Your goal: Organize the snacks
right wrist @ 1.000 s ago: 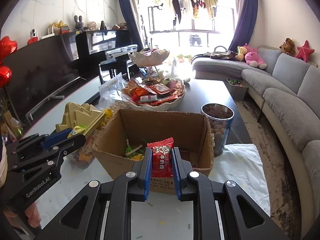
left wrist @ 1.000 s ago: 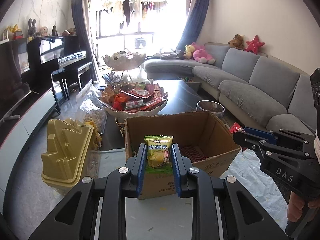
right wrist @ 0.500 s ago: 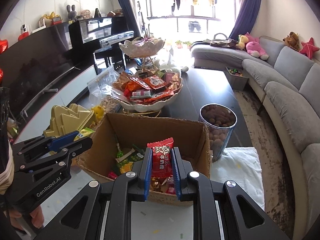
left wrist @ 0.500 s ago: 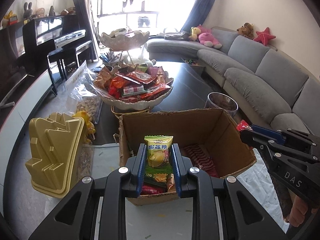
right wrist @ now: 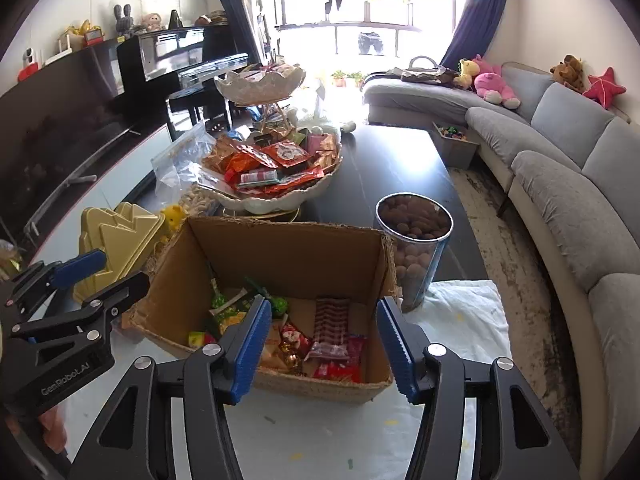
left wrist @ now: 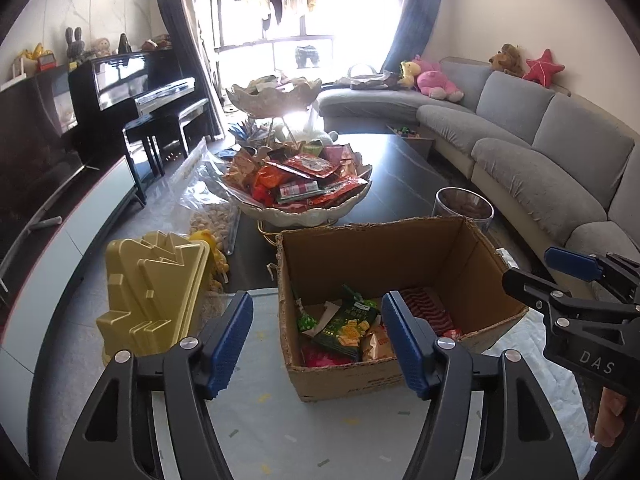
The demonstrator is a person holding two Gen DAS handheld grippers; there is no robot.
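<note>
**Both hand-held grippers released over the snack box**

A sunlit living room, with a long dark tabletop [right wrist: 384, 160] running toward the window and a grey sofa [right wrist: 560, 168] along the right.

The left hand-held gripper [left wrist: 318, 338] hangs with its blue pads spread wide and nothing between them, over the near left part of the cardboard box [left wrist: 384, 248]. The right hand-held gripper [right wrist: 322, 346] is likewise spread and empty, above the box's near right corner. Each shows at the edge of the other's view, the two well apart.

The box stands open-topped with upright walls and a ragged near rim. Loose snack packets [right wrist: 332, 332] cover its floor: green ones to the left, red and striped ones to the right. Pale covering in front of the box lies bare.

Just left of the box stands a yellow plastic container [left wrist: 156, 292]. At its far right corner is a clear jar of brown balls [right wrist: 414, 240], close to the wall. Behind the box, a white tiered bowl [left wrist: 300, 212] heaped with snacks stands just beyond the far rim.
</note>
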